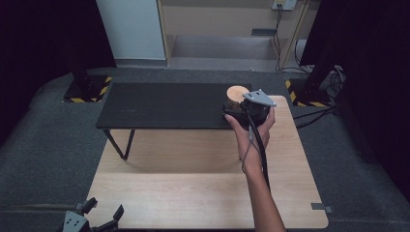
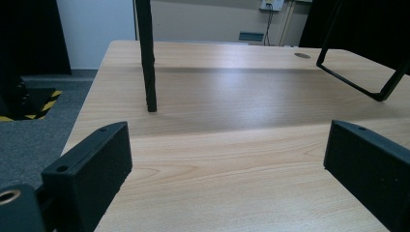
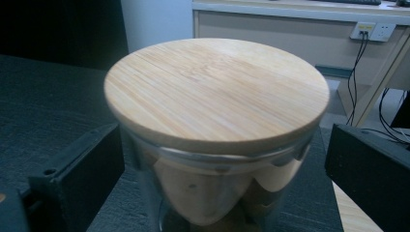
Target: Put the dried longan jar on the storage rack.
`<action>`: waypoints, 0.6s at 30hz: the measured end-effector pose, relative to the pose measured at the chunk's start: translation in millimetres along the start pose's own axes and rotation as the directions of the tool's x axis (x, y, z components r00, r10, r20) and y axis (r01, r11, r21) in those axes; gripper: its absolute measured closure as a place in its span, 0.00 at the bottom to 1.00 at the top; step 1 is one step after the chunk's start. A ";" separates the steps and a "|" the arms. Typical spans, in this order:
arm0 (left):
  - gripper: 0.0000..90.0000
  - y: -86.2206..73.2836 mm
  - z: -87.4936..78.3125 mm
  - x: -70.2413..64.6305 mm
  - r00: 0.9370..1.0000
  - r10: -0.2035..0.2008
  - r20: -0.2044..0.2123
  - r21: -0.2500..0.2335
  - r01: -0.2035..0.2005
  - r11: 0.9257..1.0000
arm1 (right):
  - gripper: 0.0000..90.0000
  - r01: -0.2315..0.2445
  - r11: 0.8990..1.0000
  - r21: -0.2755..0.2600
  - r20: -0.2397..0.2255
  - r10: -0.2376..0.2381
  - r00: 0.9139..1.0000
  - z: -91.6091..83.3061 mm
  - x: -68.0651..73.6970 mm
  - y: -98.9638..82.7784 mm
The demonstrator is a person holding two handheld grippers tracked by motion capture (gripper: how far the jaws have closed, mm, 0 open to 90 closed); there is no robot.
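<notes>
A glass jar with a round wooden lid [image 1: 237, 92] stands on the right end of a black raised shelf [image 1: 164, 104]. A hand holds my right gripper [image 1: 244, 110] up against the jar from the near side. In the right gripper view the jar [image 3: 217, 96] sits between the two black jaws; my right gripper [image 3: 225, 145] is open, with its jaws wide on either side of the glass. My left gripper [image 1: 105, 208] is open and holds nothing, low at the table's front left corner. In its own view the left gripper [image 2: 227, 140] looks along the wooden table [image 2: 232, 96].
The black shelf stands on thin black legs [image 1: 121, 142] over the far half of the wooden table [image 1: 193, 183]. In the left gripper view a leg [image 2: 147, 58] rises just ahead and a leg frame [image 2: 367, 82] stands at the right. Grey carpet and stands with hazard tape [image 1: 87, 92] surround the table.
</notes>
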State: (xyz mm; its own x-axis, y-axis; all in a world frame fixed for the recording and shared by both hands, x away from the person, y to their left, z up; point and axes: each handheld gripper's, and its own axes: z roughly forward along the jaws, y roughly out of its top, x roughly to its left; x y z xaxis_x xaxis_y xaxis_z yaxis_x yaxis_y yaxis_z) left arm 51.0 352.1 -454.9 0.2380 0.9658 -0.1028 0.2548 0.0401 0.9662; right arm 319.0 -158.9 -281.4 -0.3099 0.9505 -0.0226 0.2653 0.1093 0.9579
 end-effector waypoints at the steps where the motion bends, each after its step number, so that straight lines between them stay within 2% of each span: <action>1: 0.02 0.0 -0.2 0.3 1.000 0.000 0.000 0.000 0.000 1.000 | 0.01 0.002 1.000 -0.001 -0.002 -0.002 1.000 -0.2 0.3 -0.1; 18: 0.02 -0.7 -2.8 0.2 1.000 -0.003 0.000 -0.008 0.003 1.000 | 0.01 0.020 1.000 -0.011 -0.008 -0.020 1.000 -12.9 3.8 0.2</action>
State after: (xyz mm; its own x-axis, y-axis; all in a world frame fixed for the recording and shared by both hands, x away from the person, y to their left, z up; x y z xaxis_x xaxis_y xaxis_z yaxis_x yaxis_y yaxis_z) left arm 48.2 353.0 -454.9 0.2371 0.9657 -0.1059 0.2484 0.0451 0.9676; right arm 306.1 -159.0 -277.6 -0.3222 0.9458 -0.0397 0.2493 0.1252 0.9603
